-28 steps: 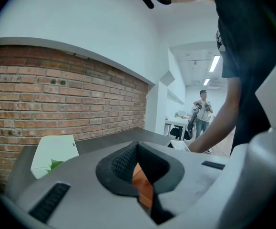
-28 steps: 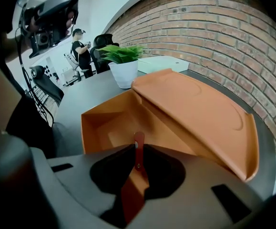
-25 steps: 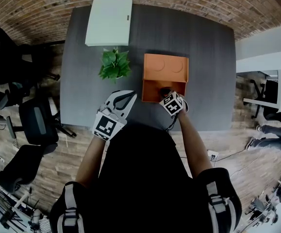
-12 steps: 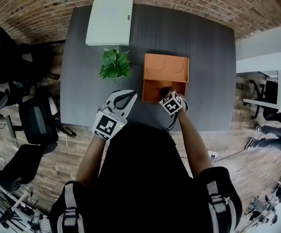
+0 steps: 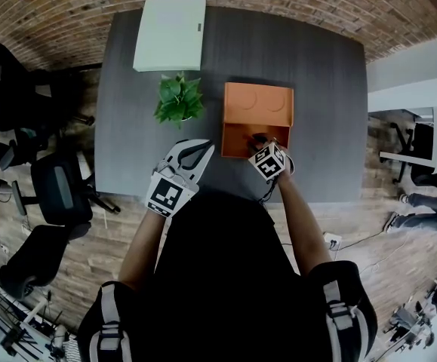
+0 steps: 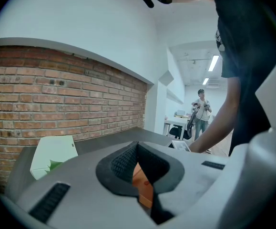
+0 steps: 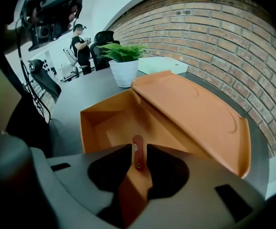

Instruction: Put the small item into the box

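My left tool [image 5: 197,151] is hovering over the near part of the dark grey tabletop [image 5: 316,89]. Its jaws are pressed together with nothing between them, and it is taking no part in this step. Further along, a leafy green plant in a white pot [image 5: 178,99] is standing just beside the open orange box [image 5: 256,119], whose lid is lying folded back flat behind the tray. My right tool [image 7: 138,149] is gripping the small reddish-brown strip with a metal stud [image 7: 138,161] in a narrow pinch. It is holding the strip upright over the near wall of the box, with the tray just ahead. As far as I can see, that tray is sitting empty. I am judging the pickup and most of the carry as done. What is left is the last bit: moving the strip over the tray, lowering it and letting the jaws part so it is lying inside the box. The lid is wide open, so nothing is blocking the way in.
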`<state>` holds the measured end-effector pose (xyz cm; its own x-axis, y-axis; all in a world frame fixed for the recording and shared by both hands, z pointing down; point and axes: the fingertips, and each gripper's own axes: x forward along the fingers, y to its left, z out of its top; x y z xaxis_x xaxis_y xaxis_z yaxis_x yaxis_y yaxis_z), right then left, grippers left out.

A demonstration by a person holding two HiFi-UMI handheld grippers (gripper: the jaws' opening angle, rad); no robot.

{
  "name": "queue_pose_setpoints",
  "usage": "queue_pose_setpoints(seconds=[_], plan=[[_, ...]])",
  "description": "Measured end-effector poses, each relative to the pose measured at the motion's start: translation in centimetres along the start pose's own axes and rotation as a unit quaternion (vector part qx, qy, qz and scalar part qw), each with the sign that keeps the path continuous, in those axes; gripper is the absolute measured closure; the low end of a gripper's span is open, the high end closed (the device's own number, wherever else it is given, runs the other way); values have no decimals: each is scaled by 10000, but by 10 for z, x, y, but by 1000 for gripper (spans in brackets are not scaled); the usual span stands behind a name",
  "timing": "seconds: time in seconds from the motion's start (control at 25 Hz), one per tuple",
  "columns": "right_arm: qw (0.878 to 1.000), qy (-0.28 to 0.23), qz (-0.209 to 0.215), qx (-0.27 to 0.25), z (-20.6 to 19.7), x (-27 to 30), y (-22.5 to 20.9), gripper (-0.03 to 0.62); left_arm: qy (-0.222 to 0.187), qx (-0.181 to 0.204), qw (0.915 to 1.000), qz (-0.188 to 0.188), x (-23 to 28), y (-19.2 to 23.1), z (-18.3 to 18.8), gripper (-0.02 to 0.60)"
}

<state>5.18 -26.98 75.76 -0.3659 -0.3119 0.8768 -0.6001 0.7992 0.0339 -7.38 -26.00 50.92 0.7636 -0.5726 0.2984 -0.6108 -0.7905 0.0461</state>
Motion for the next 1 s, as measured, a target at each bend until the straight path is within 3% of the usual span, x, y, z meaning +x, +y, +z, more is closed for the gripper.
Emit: queue_pose_setpoints(seconds=[0.6, 1.0], plan=[[9979, -559, -278, 190, -7, -62, 21, 485, -28, 3, 9998, -206, 10, -17, 1, 558], [9934, -1056, -435, 125, 25, -99, 18, 560, -34, 55, 9993, -363, 11, -28, 2, 558]])
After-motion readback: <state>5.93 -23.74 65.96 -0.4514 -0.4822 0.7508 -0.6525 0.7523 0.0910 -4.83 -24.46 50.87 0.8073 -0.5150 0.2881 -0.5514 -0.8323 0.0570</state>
